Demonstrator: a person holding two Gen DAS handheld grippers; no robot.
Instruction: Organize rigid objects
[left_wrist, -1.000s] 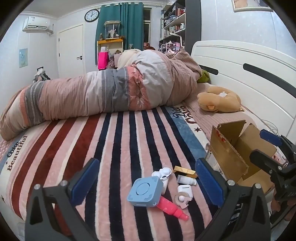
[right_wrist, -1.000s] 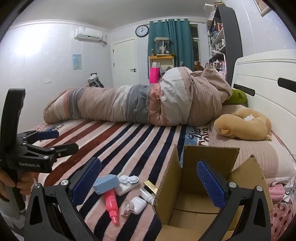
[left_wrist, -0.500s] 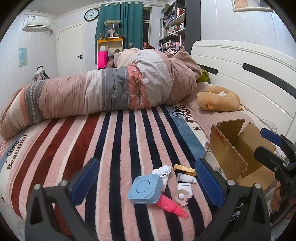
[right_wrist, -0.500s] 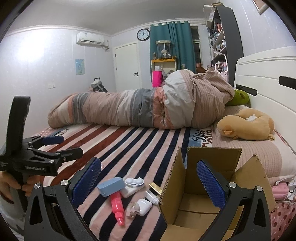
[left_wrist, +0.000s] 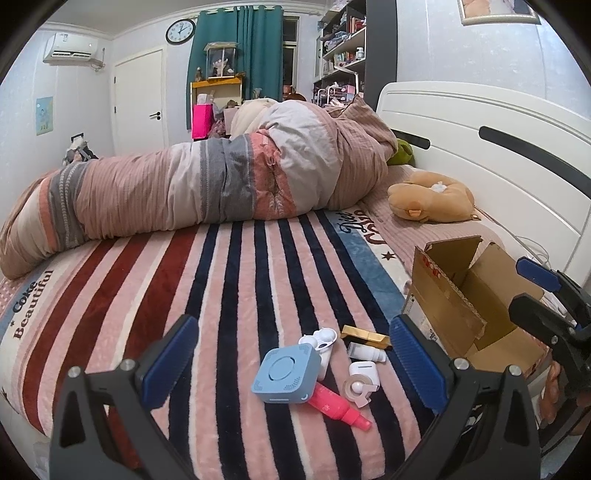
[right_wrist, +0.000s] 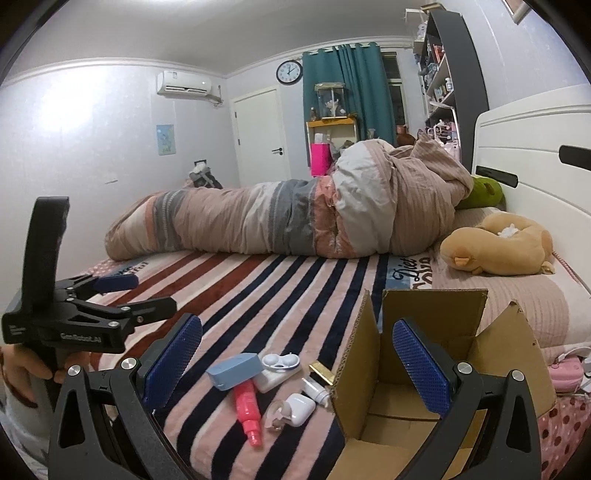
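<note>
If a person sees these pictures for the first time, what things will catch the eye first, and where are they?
First, the small cluster on the striped blanket between the open left gripper fingers: a blue square device lying partly over a pink bottle. Just right of it stands an open cardboard box. Behind, a rolled duvet stretches across the bed.

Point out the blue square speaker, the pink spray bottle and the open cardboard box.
Blue square speaker (left_wrist: 285, 373), left wrist view, on its round top grille.
Pink spray bottle (right_wrist: 246, 406), right wrist view, on its body.
Open cardboard box (right_wrist: 356, 365), right wrist view, on its left flap.
</note>
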